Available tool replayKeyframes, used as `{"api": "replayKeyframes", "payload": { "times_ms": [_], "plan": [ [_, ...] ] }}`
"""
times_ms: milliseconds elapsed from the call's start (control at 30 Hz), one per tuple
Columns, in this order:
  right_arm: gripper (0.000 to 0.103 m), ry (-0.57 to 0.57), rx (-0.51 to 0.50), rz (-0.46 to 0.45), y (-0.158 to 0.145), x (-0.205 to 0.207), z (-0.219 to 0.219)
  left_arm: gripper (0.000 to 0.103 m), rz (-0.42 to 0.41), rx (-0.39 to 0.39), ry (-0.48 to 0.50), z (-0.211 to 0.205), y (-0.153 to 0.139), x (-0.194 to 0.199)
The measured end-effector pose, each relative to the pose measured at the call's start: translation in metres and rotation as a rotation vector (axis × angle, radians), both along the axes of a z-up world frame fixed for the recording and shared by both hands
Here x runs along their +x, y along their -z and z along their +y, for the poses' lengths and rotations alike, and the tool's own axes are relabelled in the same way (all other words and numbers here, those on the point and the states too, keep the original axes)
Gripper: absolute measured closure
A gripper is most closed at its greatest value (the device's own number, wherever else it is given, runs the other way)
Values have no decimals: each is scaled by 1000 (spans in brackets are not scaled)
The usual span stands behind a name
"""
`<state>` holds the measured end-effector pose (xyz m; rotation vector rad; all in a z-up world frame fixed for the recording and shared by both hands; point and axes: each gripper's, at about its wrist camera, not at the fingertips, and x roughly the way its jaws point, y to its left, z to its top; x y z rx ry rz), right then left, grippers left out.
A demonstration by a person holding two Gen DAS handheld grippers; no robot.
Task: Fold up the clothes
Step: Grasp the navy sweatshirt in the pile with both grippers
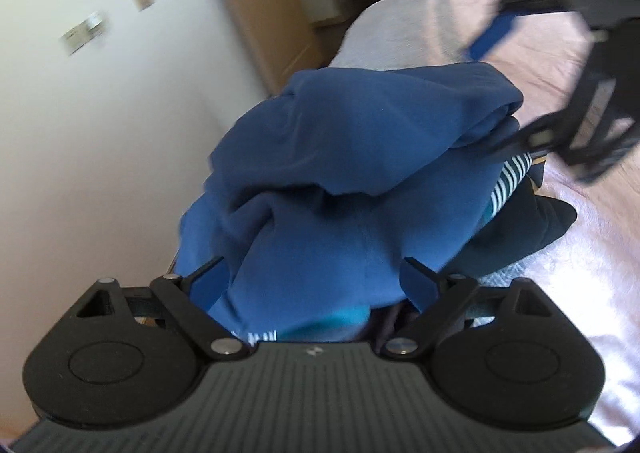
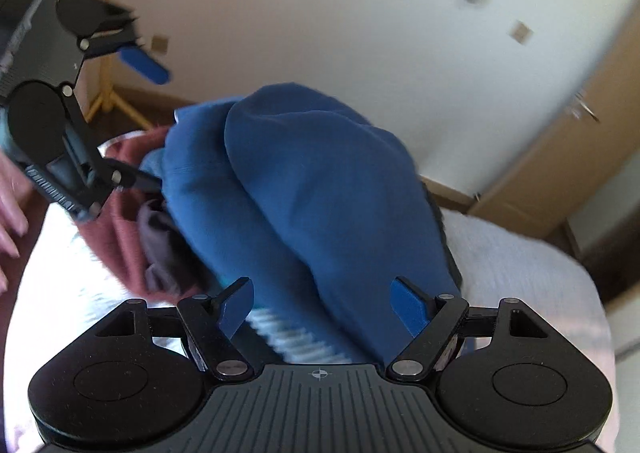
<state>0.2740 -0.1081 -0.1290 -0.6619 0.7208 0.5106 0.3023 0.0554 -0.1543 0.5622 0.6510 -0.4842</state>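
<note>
On the bed (image 1: 560,65), covered with a pale pink spread, a heap of clothes is seen, topped by a crumpled blue garment (image 1: 352,157). Under its edge a striped piece (image 1: 512,177) and a dark navy item (image 1: 532,225) are visible in the left wrist view; in the right wrist view a maroon garment (image 2: 120,221) is seen beside the heap. The left gripper (image 1: 312,281) is held spread wide, its blue fingers (image 1: 418,287) on either side of the blue garment's lower folds, nothing clamped. The right gripper (image 2: 324,305) is likewise held apart, with blue cloth lying between its fingers (image 2: 408,307) but not pinched. Each gripper is seen in the other's view, blurred, reaching into the heap's far side. A white wall (image 2: 320,13) and a wooden door (image 1: 256,5) are seen behind.
</note>
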Motion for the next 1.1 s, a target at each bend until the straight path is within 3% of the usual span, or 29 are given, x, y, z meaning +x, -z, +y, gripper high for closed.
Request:
{"api": "replayKeyframes", "payload": {
  "times_ms": [167,233,300,367,400,533,667,867,933,967,1000,1033,1100],
  "plan": [
    [25,-66,-75,-49,36,51,25,23,10,-45,49,2,7,18],
    [25,-82,-98,-42,49,65,28,43,11,-60,54,3,6,21],
    [49,-62,-72,-41,51,70,25,78,12,-75,59,4,5,25],
    [80,-31,-29,-38,42,67,13,94,13,-89,64,4,4,28],
    [89,-14,-7,-43,35,65,7,96,14,-97,66,5,3,29],
    [94,124,113,-144,-19,54,-38,97,-61,-124,105,2,-26,17],
    [95,318,268,-234,-78,29,-111,100,-139,-170,183,-23,-65,-8],
    [95,564,451,-362,-136,-82,-221,101,-196,-165,350,-75,-101,-87],
    [95,640,483,-394,-147,-137,-255,94,-168,-90,326,-90,-99,-111],
    [95,679,493,-410,-151,-166,-272,80,-137,-45,292,-98,-93,-118],
    [95,722,508,-416,-151,-196,-290,53,-115,5,249,-106,-83,-126],
    [95,763,532,-413,-148,-227,-309,50,-117,45,204,-111,-74,-139],
    [95,842,574,-402,-139,-290,-344,52,-94,44,173,-124,-67,-174]
  ]
}}
